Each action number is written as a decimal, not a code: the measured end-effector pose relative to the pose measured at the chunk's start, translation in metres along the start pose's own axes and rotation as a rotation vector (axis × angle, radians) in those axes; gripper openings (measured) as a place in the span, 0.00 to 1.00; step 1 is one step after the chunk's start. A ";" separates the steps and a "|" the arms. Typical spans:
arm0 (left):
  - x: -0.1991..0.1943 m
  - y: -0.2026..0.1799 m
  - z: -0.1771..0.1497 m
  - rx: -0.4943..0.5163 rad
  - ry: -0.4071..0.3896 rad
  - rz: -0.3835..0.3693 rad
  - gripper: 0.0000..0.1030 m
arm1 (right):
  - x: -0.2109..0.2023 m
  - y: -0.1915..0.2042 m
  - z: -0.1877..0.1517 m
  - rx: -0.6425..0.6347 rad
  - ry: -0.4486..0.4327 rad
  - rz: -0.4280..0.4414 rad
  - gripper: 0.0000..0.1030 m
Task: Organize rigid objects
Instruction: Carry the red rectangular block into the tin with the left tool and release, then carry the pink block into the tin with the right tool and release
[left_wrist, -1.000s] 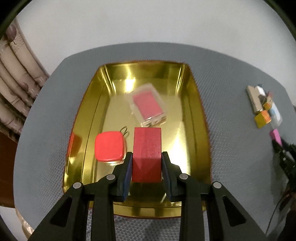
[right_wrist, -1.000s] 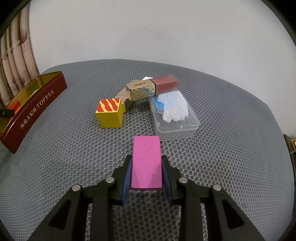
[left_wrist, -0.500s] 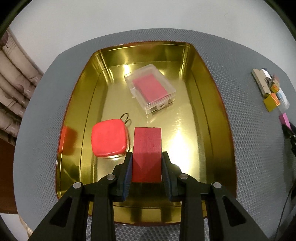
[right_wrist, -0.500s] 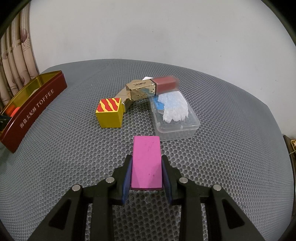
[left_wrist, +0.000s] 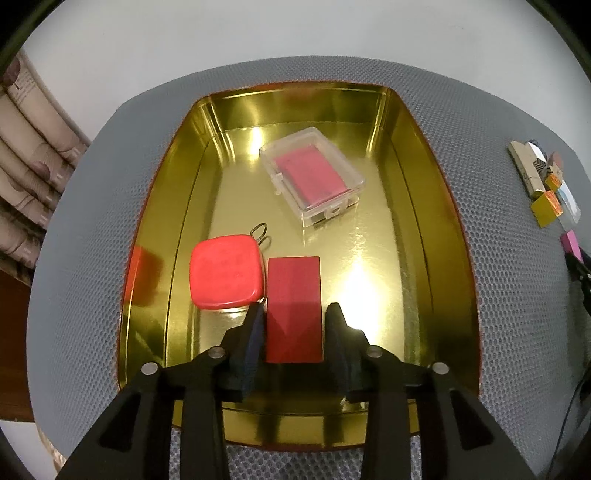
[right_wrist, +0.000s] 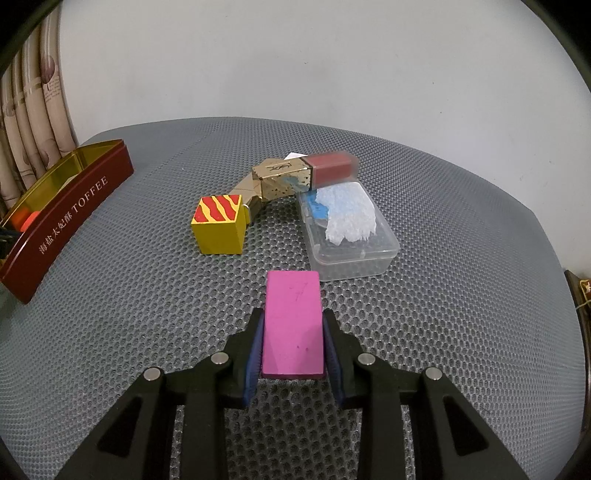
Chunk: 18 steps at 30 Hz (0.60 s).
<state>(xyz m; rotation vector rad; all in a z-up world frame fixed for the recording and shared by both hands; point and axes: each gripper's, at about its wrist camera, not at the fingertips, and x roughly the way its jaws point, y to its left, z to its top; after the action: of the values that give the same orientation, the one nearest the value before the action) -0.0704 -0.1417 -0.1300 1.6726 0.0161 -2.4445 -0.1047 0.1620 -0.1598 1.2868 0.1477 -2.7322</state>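
Opening its jaws, the left gripper (left_wrist: 293, 317) is pointing steeply down into the gold tin (left_wrist: 424, 155), and the red block (left_wrist: 293, 306) is lying between the pads: a thin gap is showing on each side of it, so the pads are not pressing on it, and the block is resting flat on the tin floor. Just beside the block, on its left and touching or almost touching it, the red rounded case (left_wrist: 226, 275) is lying, with a small wire ring (left_wrist: 259, 229) sticking out at its far corner. Farther in the tin, apart from both, a clear box (left_wrist: 312, 181) with a red card inside is lying at an angle. The tin is standing on the grey mesh mat (left_wrist: 92, 221). The right gripper (right_wrist: 293, 341) is holding the pink block (right_wrist: 293, 321) with its jaws closed on the two long sides, and the blue pads are pressing on it; the block is low over the mat, and whether it is touching the mat I cannot tell. Just beyond the pink block, the clear tub (right_wrist: 351, 232) with white and blue paper inside is lying. To its left, the yellow cube (right_wrist: 219, 225) with red stripes on top is standing, and behind it the gold lipstick (right_wrist: 282, 181) with a red cap is leaning against the tub. Well apart, at the left edge of the right view, the dark red outer wall of the tin is showing the word TOFFEE.
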 end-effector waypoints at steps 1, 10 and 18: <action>-0.003 -0.002 0.000 0.000 -0.008 0.005 0.37 | 0.000 0.000 0.000 0.000 0.000 0.001 0.30; -0.047 0.004 -0.007 -0.026 -0.176 0.091 0.49 | 0.002 -0.007 -0.001 0.003 0.001 0.004 0.30; -0.062 0.022 -0.031 -0.090 -0.240 0.141 0.54 | 0.003 -0.012 -0.003 -0.008 0.001 -0.015 0.30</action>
<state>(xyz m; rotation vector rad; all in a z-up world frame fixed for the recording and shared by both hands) -0.0168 -0.1515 -0.0824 1.2896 -0.0228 -2.4802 -0.1060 0.1737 -0.1636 1.2907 0.1693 -2.7400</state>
